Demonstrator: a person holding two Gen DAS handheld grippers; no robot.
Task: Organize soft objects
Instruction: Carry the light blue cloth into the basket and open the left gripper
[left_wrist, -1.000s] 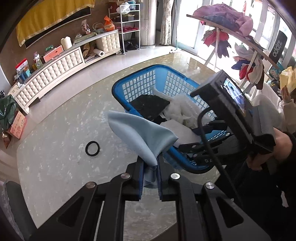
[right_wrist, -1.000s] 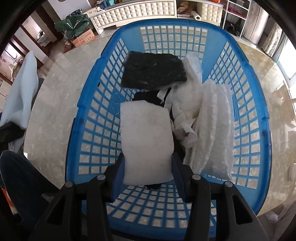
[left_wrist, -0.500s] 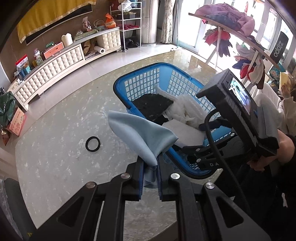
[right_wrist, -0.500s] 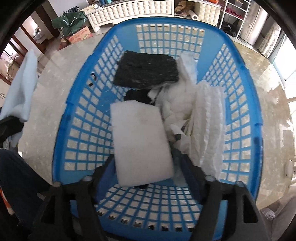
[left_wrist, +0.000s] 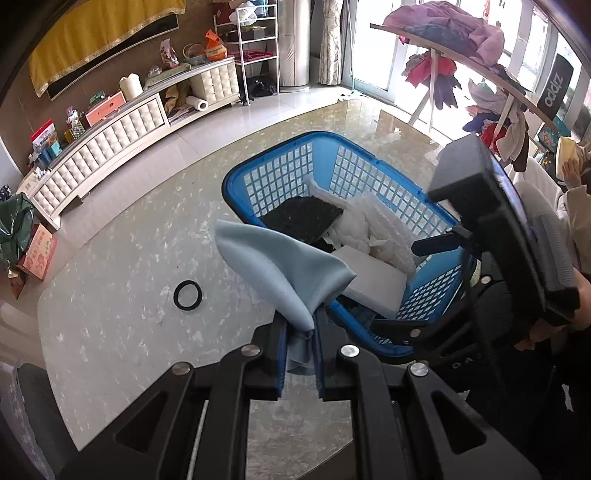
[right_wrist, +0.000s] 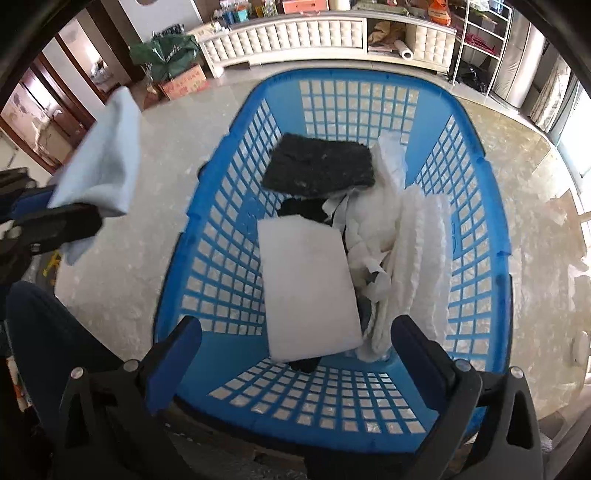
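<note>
My left gripper (left_wrist: 300, 334) is shut on a light blue cloth (left_wrist: 284, 269) and holds it up just left of the blue basket (left_wrist: 236, 177). The cloth also shows in the right wrist view (right_wrist: 107, 158), at the left. My right gripper (right_wrist: 295, 339) is open and empty above the near end of the basket (right_wrist: 480, 206). In the basket lie a white foam pad (right_wrist: 306, 288), a black scrub pad (right_wrist: 317, 168), white wadding (right_wrist: 417, 236) and something black underneath.
A black ring (left_wrist: 187, 294) lies on the marble tabletop (left_wrist: 110, 295) left of the basket. A white tufted cabinet (left_wrist: 110, 136) runs along the far wall. A clothes rack (left_wrist: 461, 44) stands at the right.
My right gripper opened and let go of the white foam pad, which now lies in the basket. It drew back and up. My left gripper still holds the blue cloth.
</note>
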